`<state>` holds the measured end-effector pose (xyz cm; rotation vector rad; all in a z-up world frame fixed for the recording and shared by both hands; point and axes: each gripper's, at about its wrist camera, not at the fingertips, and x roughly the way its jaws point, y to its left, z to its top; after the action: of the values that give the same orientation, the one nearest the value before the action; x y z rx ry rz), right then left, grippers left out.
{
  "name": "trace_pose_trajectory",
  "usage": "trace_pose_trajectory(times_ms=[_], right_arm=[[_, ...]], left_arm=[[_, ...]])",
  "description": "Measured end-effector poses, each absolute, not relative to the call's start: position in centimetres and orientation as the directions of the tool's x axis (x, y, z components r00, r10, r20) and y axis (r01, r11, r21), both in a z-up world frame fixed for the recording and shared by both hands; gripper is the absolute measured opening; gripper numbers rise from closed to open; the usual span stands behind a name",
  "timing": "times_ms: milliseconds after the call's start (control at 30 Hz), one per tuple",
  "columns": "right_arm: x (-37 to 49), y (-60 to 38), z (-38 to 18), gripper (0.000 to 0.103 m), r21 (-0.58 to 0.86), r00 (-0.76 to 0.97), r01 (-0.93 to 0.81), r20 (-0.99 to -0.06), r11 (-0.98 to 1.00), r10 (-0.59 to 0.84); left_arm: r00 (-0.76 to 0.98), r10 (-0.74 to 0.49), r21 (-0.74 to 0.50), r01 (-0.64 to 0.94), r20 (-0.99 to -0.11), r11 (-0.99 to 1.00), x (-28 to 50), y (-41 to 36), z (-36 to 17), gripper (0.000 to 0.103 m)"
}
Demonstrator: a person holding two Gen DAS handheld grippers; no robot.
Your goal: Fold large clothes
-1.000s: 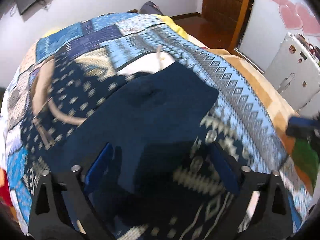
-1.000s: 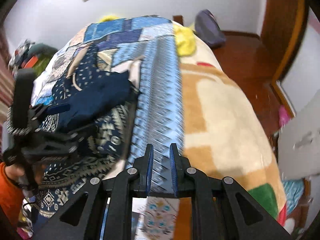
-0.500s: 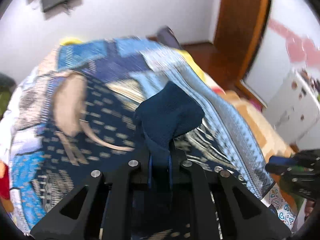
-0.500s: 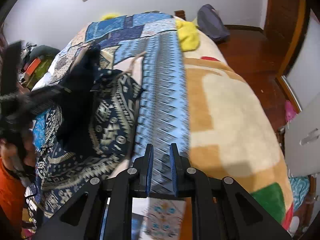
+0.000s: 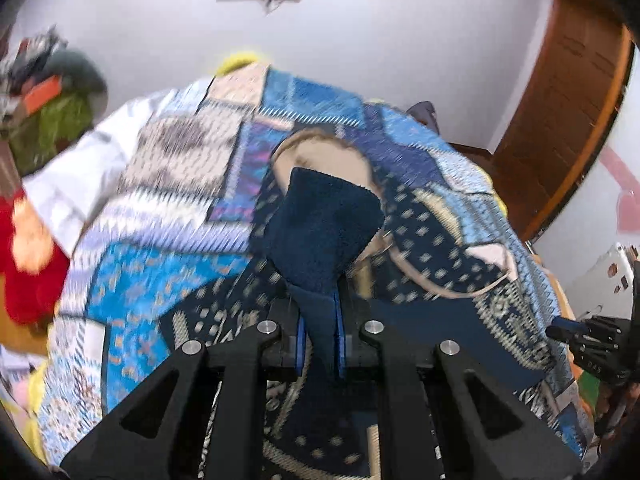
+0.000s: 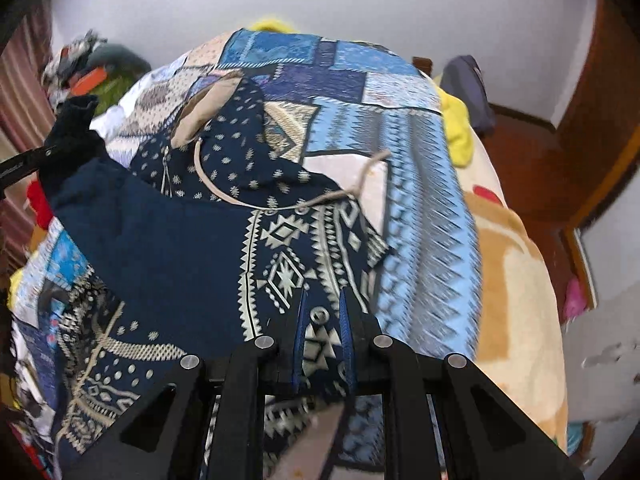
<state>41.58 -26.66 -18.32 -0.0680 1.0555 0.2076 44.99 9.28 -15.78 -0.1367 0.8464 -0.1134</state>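
Both tongs pinch a patterned navy hoodie above the patchwork bed.

The hoodie [image 6: 224, 240] lies spread over the blue patchwork bedspread [image 6: 420, 168] of the bed, its hood toward the far wall. The left tongs [image 5: 320, 332] are nearly closed on a bunched navy cuff, lifted above the hood; the right tongs [image 6: 323, 336] are nearly closed on the patterned hem edge nearest the camera. The cloth looks soft, thick and limp, likely light for its bulk, so it should sag and drape between the two grips rather than hold a crease. Seams, cuffs and the hem seem the surest places to hold; the loose drawcord [image 6: 280, 202] could snag.
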Motion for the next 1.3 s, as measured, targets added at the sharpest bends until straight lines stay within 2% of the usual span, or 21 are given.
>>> trace_pose_trajectory(times_ms=[200,300,633,733,833,900,933,1000,1033,1067,1167,1300], right_arm=[[43.5,-23.2,-22.2,0.012,-0.046,0.406,-0.266,-0.911,0.963,0.069],[43.3,-22.5,-23.1,0.012,-0.095,0.436,-0.285,-0.899,0.954,0.04],[42.9,-24.1,-22.9,0.012,-0.114,0.454,-0.227,-0.891,0.967,0.001],[42.7,-24.4,-23.1,0.012,-0.105,0.449,-0.235,-0.893,0.966,0.012],[42.4,-24.3,-23.3,0.012,-0.156,0.456,-0.242,-0.89,0.958,-0.03],[42.0,-24.5,-23.3,0.014,-0.159,0.459,-0.232,-0.888,0.96,-0.036],[41.8,-24.8,-23.3,0.022,-0.156,0.459,-0.225,-0.888,0.962,-0.036],[41.5,-25.4,-23.3,0.054,-0.178,0.472,-0.191,-0.879,0.965,-0.069],[41.4,-26.0,-23.3,0.085,-0.213,0.484,-0.157,-0.868,0.964,-0.113],[41.3,-26.6,-23.3,0.103,-0.235,0.493,-0.127,-0.858,0.964,-0.144],[40.9,-29.2,-23.9,0.103,-0.122,0.444,-0.116,-0.894,0.986,-0.058],[40.2,-31.6,-23.5,0.103,-0.003,0.399,-0.077,-0.917,0.997,0.028]], left_arm=[[0.576,-0.138,-0.191,-0.033,-0.806,0.981,43.3,13.2,-21.7,0.011],[0.532,-0.133,-0.197,-0.065,-0.836,0.978,42.6,14.4,-24.5,0.011],[0.516,-0.177,-0.312,-0.186,-0.838,0.932,39.7,16.6,-28.8,0.014],[0.496,-0.15,-0.286,-0.211,-0.855,0.935,39.6,17.0,-29.4,0.018],[0.466,-0.01,-0.15,-0.263,-0.885,0.953,39.1,17.6,-29.6,0.018],[0.461,-0.025,-0.162,-0.261,-0.887,0.952,38.7,18.5,-29.8,0.018],[0.458,-0.051,-0.193,-0.268,-0.887,0.944,38.4,19.2,-29.9,0.018],[0.449,-0.062,-0.209,-0.284,-0.891,0.936,38.2,20.0,-30.0,0.018],[0.443,-0.064,-0.212,-0.292,-0.894,0.933,38.1,20.3,-30.2,0.018],[0.435,-0.069,-0.215,-0.296,-0.898,0.931,38.0,20.5,-30.4,0.018],[0.423,-0.077,-0.216,-0.292,-0.903,0.932,37.9,20.5,-30.4,0.019],[0.409,-0.009,-0.124,-0.256,-0.913,0.959,37.3,19.6,-29.2,0.021]])
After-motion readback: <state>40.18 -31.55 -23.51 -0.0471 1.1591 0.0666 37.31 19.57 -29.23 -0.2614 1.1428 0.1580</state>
